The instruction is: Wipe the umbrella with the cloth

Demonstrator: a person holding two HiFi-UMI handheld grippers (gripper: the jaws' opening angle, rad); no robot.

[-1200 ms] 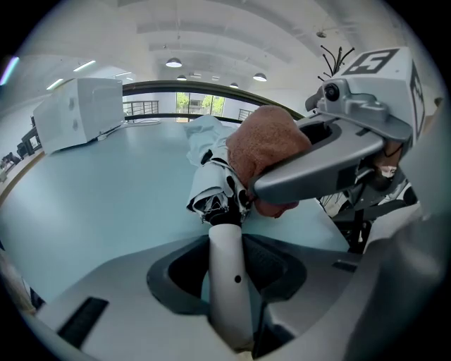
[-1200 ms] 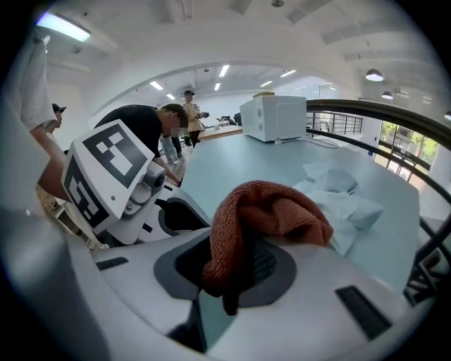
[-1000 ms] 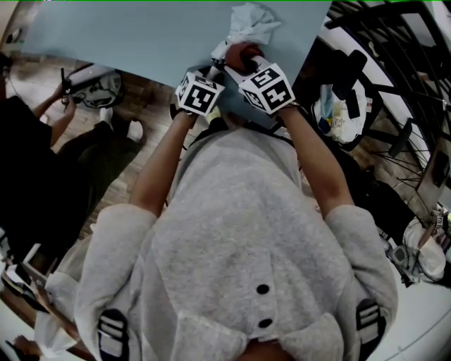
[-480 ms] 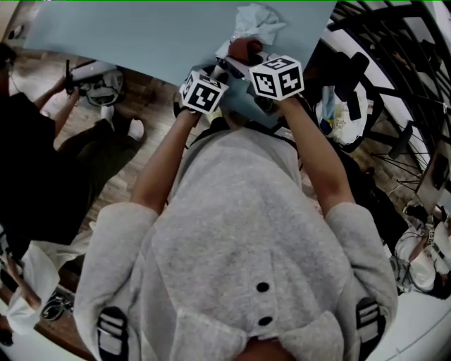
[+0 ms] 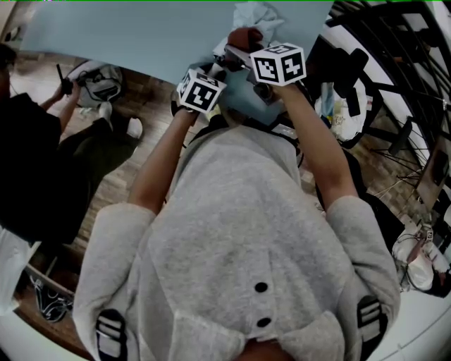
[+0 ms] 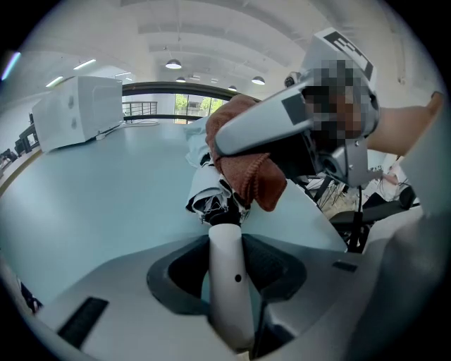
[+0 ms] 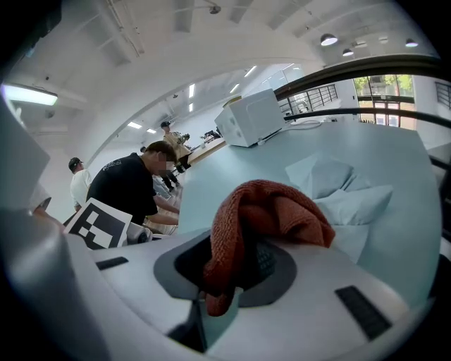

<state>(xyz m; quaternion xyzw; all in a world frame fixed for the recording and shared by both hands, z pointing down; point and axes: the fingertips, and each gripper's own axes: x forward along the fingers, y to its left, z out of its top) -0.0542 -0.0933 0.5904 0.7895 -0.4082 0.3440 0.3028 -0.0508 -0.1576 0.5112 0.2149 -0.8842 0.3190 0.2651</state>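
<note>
A folded pale umbrella (image 5: 257, 13) lies on the light blue table (image 5: 127, 35) at the top of the head view. Its white handle (image 6: 229, 282) stands between the jaws of my left gripper (image 6: 229, 247), which is shut on it, with the bunched canopy (image 6: 204, 194) just beyond. My right gripper (image 7: 236, 271) is shut on a rust-red cloth (image 7: 261, 218), which drapes over its jaws. In the left gripper view the cloth (image 6: 246, 173) rests against the canopy just past the handle, under the right gripper's body (image 6: 282, 120). Both marker cubes, the left (image 5: 201, 92) and the right (image 5: 278, 63), sit close together.
A white box-shaped appliance (image 7: 250, 116) stands far back on the table. A person in black (image 5: 28, 162) sits at the left near bags on the wooden floor. A dark metal rack (image 5: 394, 84) and hanging things crowd the right side.
The right gripper has rolled and shifted a little up and right with the cloth, so its cube shows another face. The left gripper and the umbrella handle have stayed put.
</note>
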